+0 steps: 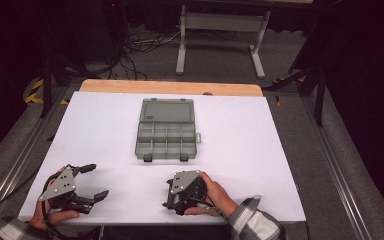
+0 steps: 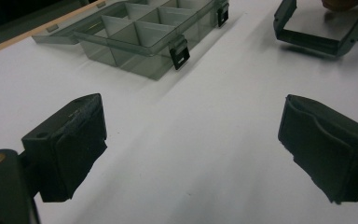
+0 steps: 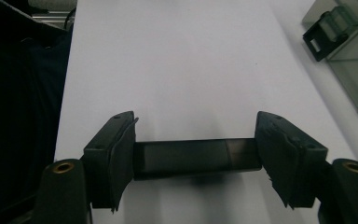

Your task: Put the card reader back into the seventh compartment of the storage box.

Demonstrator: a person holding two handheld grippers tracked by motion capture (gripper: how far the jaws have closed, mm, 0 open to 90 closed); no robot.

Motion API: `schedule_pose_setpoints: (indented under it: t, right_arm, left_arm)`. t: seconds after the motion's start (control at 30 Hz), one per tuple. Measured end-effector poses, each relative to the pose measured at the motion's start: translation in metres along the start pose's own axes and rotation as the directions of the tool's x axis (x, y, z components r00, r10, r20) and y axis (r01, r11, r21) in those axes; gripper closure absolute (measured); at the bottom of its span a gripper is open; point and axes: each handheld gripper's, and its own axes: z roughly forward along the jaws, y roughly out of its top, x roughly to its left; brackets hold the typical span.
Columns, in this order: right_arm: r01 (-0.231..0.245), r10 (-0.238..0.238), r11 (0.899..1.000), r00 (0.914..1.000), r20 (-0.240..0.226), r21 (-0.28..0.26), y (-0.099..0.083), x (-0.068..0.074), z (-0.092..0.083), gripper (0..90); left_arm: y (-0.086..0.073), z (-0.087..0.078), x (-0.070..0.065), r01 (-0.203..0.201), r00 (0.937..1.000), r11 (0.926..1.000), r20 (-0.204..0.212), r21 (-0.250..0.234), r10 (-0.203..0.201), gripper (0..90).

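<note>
We see a big white tabletop (image 1: 240, 135) with a strip of wood at its far edge. On it sits a grey see-through box (image 1: 166, 129) with its lid laid open and flat behind it. The box has many small square rooms inside and two dark clips on its near side. It lies past both of our tools, out in front of them and between them, well apart from each.

Our left hand-held gripper (image 1: 91, 181) sits low near the edge of the tabletop. Its jaws stand wide apart and nothing is between them. In the left gripper view we look through the gap at bare white tabletop, with the box (image 2: 140, 35) up ahead and a bit to the left.

Our right hand-held gripper (image 1: 172, 192) is near the front edge too, with a hand (image 1: 215, 195) in a checked sleeve wrapped around it. Its jaws are pressed onto a small dark flat piece (image 3: 193, 156). In the right gripper view this piece runs straight across from one pad to the other, touching both, and it sits just over the white tabletop. A corner of the box and one dark clip (image 3: 324, 35) show far off to the upper right of that hand-held gripper.
</note>
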Motion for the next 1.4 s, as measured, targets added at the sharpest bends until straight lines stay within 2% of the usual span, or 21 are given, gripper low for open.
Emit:
schedule_pose_setpoints:
  t: [0.07, 0.17, 0.27, 0.33, 0.5, 0.73, 0.9, 1.4]
  right_arm:
    - [0.010, -0.010, 1.000, 0.9998, 0.018, -0.009, 0.000, -0.001, -0.005, 31.5]
    - [0.001, 0.001, 0.999, 0.9990, 0.045, -0.044, 0.002, -0.002, -0.013, 31.5]
    - [0.002, 0.001, 0.999, 0.9987, 0.052, -0.051, 0.002, -0.003, -0.015, 31.5]
    - [0.014, -0.010, 0.998, 0.9973, 0.073, -0.056, 0.003, -0.005, -0.019, 31.5]
    - [0.004, 0.004, 0.997, 0.9958, 0.092, -0.077, 0.003, -0.007, -0.025, 31.5]
    - [0.008, 0.006, 0.995, 0.9899, 0.142, -0.097, 0.005, -0.005, -0.035, 31.5]
    - [0.018, 0.000, 0.994, 0.9878, 0.155, -0.112, 0.008, -0.005, -0.039, 31.5]
    - [0.011, 0.022, 0.990, 0.9741, 0.225, -0.141, 0.010, -0.020, -0.053, 31.5]
  left_arm:
    - [0.000, 0.000, -0.001, 0.003, 1.0000, 1.0000, 0.002, 0.000, -0.003, 8.6]
    - [-0.002, 0.000, -0.002, 0.004, 1.0000, 0.9999, 0.002, 0.011, -0.004, 8.6]
    - [-0.002, 0.002, -0.002, 0.005, 1.0000, 0.9999, 0.001, 0.013, -0.005, 8.6]
    - [-0.002, 0.003, -0.001, 0.005, 1.0000, 0.9998, 0.000, 0.018, -0.005, 8.6]
    - [-0.002, 0.004, -0.002, 0.004, 1.0000, 0.9998, 0.002, 0.020, -0.004, 8.6]
    - [0.000, 0.003, -0.007, -0.012, 0.9999, 0.9997, 0.002, 0.023, 0.012, 8.6]
    - [0.000, 0.004, -0.007, -0.011, 0.9999, 0.9996, 0.008, 0.025, 0.011, 8.6]
    - [0.000, 0.006, -0.008, -0.020, 0.9997, 0.9994, 0.014, 0.030, 0.019, 8.6]
